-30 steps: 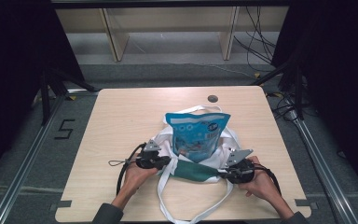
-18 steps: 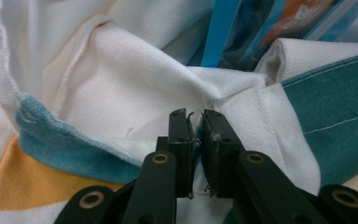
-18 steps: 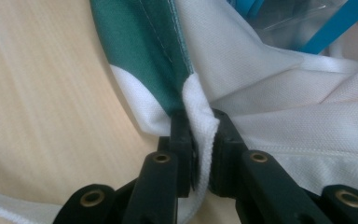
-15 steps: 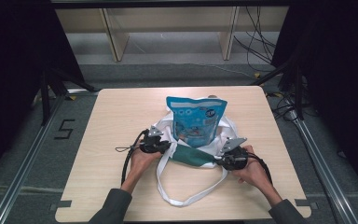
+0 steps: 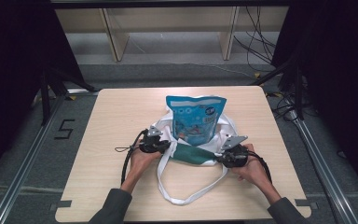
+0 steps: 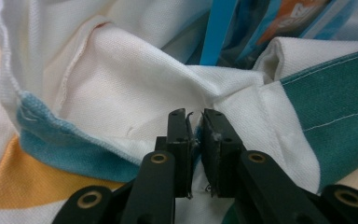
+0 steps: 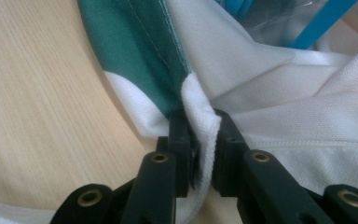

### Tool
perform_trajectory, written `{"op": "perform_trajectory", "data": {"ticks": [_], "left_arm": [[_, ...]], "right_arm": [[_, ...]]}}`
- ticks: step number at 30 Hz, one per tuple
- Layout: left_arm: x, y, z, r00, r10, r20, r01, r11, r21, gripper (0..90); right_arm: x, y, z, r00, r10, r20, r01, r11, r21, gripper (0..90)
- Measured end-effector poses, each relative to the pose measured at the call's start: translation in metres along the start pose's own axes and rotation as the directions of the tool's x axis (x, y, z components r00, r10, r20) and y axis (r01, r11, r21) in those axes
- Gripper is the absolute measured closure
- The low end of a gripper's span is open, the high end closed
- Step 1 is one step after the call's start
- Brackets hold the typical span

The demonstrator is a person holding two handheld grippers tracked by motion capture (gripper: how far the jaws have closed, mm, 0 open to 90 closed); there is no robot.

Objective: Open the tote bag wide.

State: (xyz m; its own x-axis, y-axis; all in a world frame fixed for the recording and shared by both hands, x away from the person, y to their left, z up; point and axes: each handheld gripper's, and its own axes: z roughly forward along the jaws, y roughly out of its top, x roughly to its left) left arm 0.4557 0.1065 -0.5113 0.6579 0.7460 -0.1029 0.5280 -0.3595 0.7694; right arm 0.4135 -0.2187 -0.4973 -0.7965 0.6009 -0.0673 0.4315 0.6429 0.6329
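A white tote bag [image 5: 193,155] with a green panel lies on the wooden table [image 5: 121,116]. A blue snack pouch [image 5: 195,116] stands upright in its mouth. My left gripper [image 5: 164,145] is shut on the bag's left rim, and its view shows a thin fold of white cloth [image 6: 135,79] pinched between the jaws [image 6: 196,126]. My right gripper [image 5: 221,157] is shut on the right rim. There a thick white hem [image 7: 205,126] is clamped next to the green panel [image 7: 135,42]. The pouch's blue edge [image 6: 214,28] rises just behind the cloth.
A white handle strap [image 5: 186,200] loops toward the table's near edge between the forearms. Wooden shelf legs [image 5: 114,39] stand beyond the far edge, with cables [image 5: 261,51] on the floor at the right. Metal rails [image 5: 23,172] run along both sides of the table.
Both grippers have moved away from the person, drawing the bag and the pouch toward the table's middle. The handle loop has trailed along. In the last half second they hardly moved.
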Motion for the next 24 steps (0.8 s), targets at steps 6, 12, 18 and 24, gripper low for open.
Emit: {"op": "perform_trajectory", "data": {"ticks": [6, 12, 18, 24], "left_arm": [[0.0, 0.0, -0.001, 1.0, -0.008, -0.001, 0.008, 0.9999, -0.009, 79.7], [0.003, -0.001, -0.004, 0.9991, -0.038, 0.017, 0.038, 0.999, -0.024, 77.0], [0.005, 0.002, -0.013, 0.9973, -0.071, 0.019, 0.072, 0.9965, -0.042, 67.7], [0.001, 0.011, -0.034, 0.9968, -0.077, 0.021, 0.079, 0.9936, -0.081, 54.2]], "right_arm": [[-0.002, 0.0, 0.0, 0.9998, -0.017, 0.006, 0.017, 1.0, -0.012, 79.0], [-0.002, 0.0, -0.002, 0.9987, 0.036, -0.035, -0.037, 0.999, -0.024, 68.2], [-0.003, 0.002, -0.014, 0.9947, 0.079, -0.066, -0.084, 0.994, -0.074, 62.7], [-0.002, 0.004, -0.026, 0.9945, 0.093, -0.049, -0.098, 0.989, -0.115, 54.5]]}}
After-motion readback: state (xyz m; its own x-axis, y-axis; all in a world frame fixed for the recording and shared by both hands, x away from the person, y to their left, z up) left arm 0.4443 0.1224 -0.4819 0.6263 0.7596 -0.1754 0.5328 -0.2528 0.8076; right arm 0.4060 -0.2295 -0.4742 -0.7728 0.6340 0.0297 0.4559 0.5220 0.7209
